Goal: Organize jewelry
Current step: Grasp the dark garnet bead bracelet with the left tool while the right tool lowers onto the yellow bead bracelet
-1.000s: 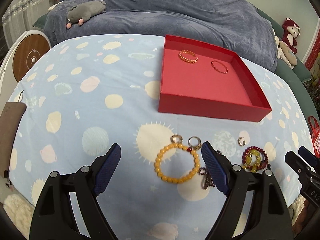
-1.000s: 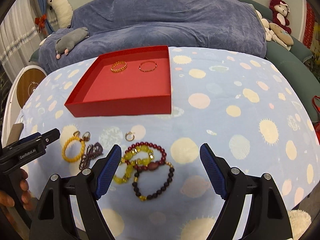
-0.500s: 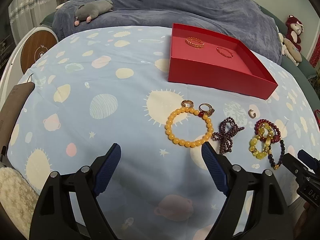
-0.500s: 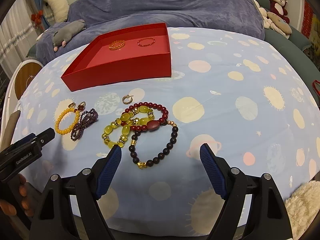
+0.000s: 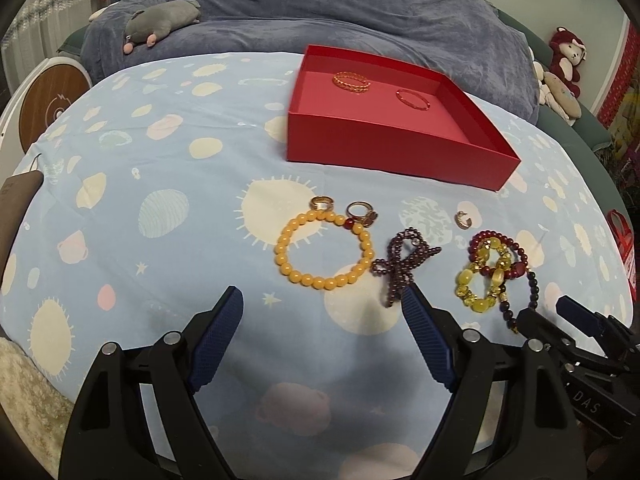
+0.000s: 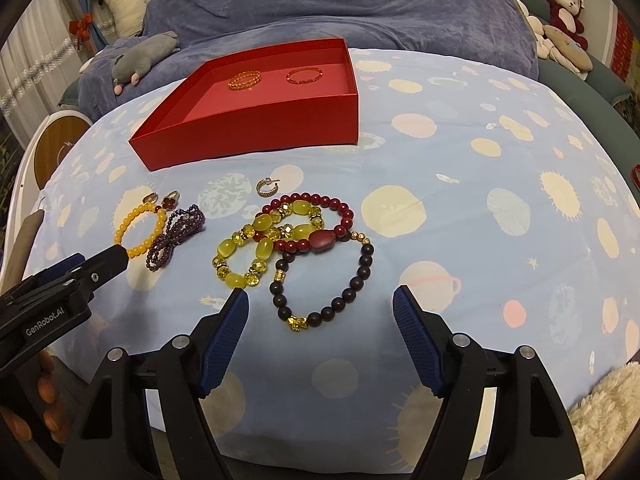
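I see the tabletop (image 5: 168,152) under a pale blue planet-print cloth. Toward 12 o'clock sits the red tray (image 5: 384,142), shallow and open-topped. From the left wrist, its long sides run from 10 toward 4 o'clock. A gold chain bracelet (image 5: 352,81) and a thin red bracelet (image 5: 412,99) lie flat and apart on its floor.

My left hand-held gripper (image 5: 322,330) is spread wide and holds nothing. Its right blue pad touches or overlaps the lower end of the purple bead strand (image 5: 402,264); I cannot tell which. My right hand-held gripper (image 6: 320,316) is equally wide and empty. The dark bead bracelet (image 6: 326,280) lies just ahead, between its fingers.

That dark loop overlaps a red bead bracelet (image 6: 320,216) and a yellow crystal bracelet (image 6: 260,244), the three tangled in one heap. At 9 o'clock of the heap the purple strand is twisted into a bow shape, its long axis from 1 to 7 o'clock. Next at 9 o'clock lies the orange bead bracelet (image 5: 322,248), a flat round loop.

Two rings (image 5: 322,202) touch its 12 o'clock edge. A small hoop earring (image 6: 267,188) rests alone between the heap and the tray.
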### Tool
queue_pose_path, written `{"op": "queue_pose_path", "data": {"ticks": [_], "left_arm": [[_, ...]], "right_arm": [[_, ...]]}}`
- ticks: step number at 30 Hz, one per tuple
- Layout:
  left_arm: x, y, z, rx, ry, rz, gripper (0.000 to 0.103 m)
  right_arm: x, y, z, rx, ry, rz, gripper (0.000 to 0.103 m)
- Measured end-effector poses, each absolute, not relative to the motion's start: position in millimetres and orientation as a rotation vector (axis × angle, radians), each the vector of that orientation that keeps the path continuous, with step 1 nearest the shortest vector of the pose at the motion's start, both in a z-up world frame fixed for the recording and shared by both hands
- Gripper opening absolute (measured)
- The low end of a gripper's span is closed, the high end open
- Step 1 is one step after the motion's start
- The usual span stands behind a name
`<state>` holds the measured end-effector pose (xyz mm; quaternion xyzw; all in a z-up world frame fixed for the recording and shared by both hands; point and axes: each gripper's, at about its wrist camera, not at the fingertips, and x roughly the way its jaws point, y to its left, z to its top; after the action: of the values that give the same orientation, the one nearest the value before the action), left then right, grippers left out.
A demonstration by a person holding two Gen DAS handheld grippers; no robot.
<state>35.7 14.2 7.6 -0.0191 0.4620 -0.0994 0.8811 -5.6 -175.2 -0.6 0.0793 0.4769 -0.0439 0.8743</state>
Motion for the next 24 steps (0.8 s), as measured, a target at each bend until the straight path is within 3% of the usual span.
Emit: {"op": "queue_pose_path", "data": {"ticks": [10,16,24], "left_arm": [[52.0,-23.2,-6.0,-0.038,1.028,-0.295,0.043],[53.3,-27.5,-9.5,-0.032,1.038,-0.317,0.010],[45.4,-11.0,0.8,-0.046,0.997,-0.309,0.007]], "right_arm": [[-4.9,-176.9,-0.1,0.170,0.997,-0.096,0.071],[-4.1,-177.0,-1.5,0.181,0.998,-0.092,0.071],[-2.6,-174.2,3.8,0.194,0.989,-0.078,0.071]]}}
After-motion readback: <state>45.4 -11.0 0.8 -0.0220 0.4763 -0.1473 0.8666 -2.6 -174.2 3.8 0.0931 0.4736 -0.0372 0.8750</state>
